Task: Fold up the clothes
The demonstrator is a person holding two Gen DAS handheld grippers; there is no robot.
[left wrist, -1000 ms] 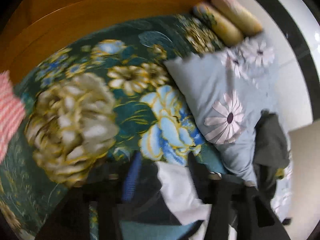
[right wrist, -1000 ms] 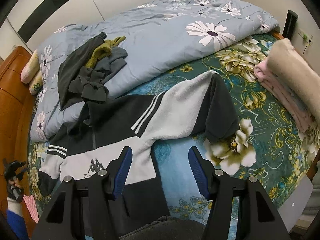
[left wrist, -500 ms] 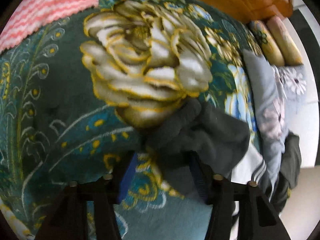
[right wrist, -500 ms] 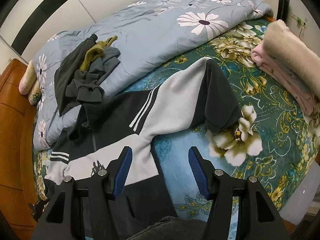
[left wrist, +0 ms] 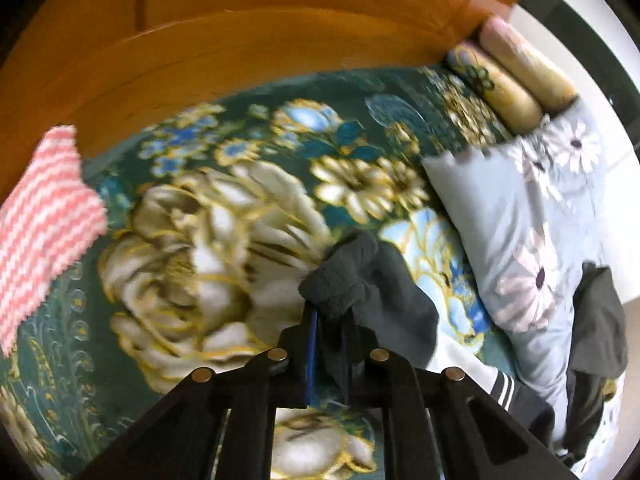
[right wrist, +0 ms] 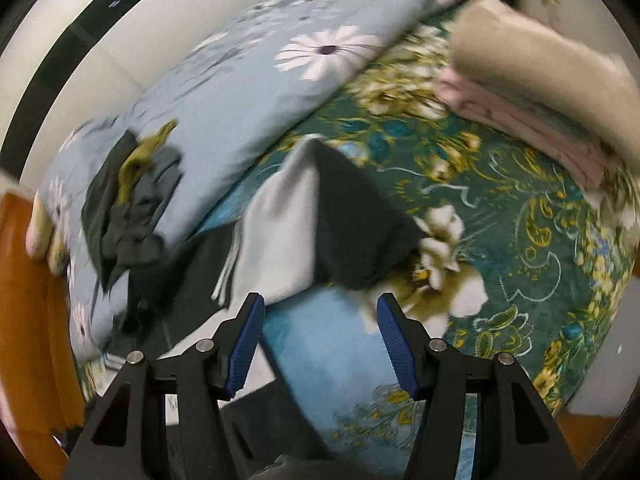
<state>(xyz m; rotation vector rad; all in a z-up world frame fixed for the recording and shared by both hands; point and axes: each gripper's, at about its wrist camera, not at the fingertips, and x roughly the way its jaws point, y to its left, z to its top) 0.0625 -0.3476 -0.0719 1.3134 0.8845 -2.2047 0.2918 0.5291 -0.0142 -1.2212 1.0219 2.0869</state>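
Observation:
A black and grey fleece jacket point(right wrist: 288, 232) lies spread on the green floral blanket point(right wrist: 520, 280). Its far sleeve ends in a dark cuff point(right wrist: 360, 224) ahead of my right gripper point(right wrist: 320, 320), which is open and empty above the blanket. In the left wrist view my left gripper point(left wrist: 330, 320) is shut on the jacket's other dark cuff point(left wrist: 344, 276), bunched between the blue pads and lifted a little off the blanket point(left wrist: 200, 240). The sleeve's white stripes point(left wrist: 500, 384) trail to the right.
A light blue daisy duvet point(right wrist: 248, 80) lies along the far side with a heap of dark clothes point(right wrist: 132, 200) on it. Folded beige and pink blankets point(right wrist: 540, 80) sit at the right. A wooden headboard point(left wrist: 240, 48), bolsters point(left wrist: 512, 76) and a pink striped cloth point(left wrist: 44, 208) border the left.
My left gripper has closed on the dark cuff and pulled it up and back. My right gripper has swung toward the far sleeve cuff, still open.

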